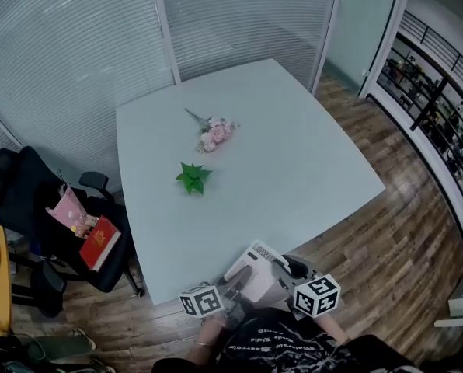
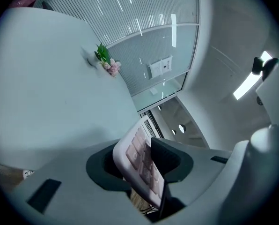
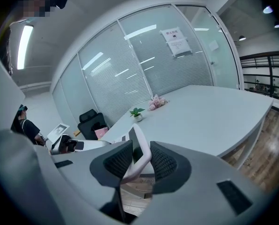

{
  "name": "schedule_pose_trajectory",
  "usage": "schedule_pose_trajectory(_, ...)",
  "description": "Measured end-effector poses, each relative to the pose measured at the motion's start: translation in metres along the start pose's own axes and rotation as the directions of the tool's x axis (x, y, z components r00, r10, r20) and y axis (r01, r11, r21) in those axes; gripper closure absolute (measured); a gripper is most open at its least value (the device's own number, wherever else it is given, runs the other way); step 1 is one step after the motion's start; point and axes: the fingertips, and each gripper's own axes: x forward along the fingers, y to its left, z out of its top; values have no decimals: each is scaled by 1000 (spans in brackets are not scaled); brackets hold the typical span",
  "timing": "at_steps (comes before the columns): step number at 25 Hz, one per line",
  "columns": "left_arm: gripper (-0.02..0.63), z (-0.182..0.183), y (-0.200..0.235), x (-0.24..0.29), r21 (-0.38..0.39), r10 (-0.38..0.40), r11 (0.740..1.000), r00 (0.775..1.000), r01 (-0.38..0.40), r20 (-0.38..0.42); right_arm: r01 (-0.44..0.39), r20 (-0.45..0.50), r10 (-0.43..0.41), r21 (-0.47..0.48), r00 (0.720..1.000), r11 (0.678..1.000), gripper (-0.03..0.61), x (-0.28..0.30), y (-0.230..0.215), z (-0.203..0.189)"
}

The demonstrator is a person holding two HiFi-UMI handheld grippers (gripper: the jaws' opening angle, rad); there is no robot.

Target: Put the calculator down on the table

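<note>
The calculator (image 1: 255,273), a pale slab with rows of pinkish-grey keys and a display strip at its far end, is held tilted at the table's (image 1: 309,169) near edge. The left gripper (image 2: 140,163) and right gripper (image 3: 139,161) each clamp one side of it. Mid-table, a small white pot (image 3: 137,117) holds a green plant (image 1: 193,177).

Pale counter (image 1: 294,154) before glass partition walls (image 1: 68,45) with lowered blinds; wood-plank floor (image 1: 395,247); black office chair (image 1: 22,196) beside the counter's left edge
</note>
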Motion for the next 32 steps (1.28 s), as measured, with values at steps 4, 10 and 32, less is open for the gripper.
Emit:
schedule_pose_trajectory(4,457,19,13,3,15,8,1000,999,-7,-34,25,-1,-25,11,1000,1000,453,21,0,5)
schedule_pose_trajectory(10,456,33,36,10,-34,25,999,998,-27,-60,38,-26,-38,-15,999,999,451,46,-5,11)
schedule_pose_trajectory(32,420,124,62,121,-26,176,984,984,-176,38,-18,-69,15,-42,997,999,449,133,-102,96)
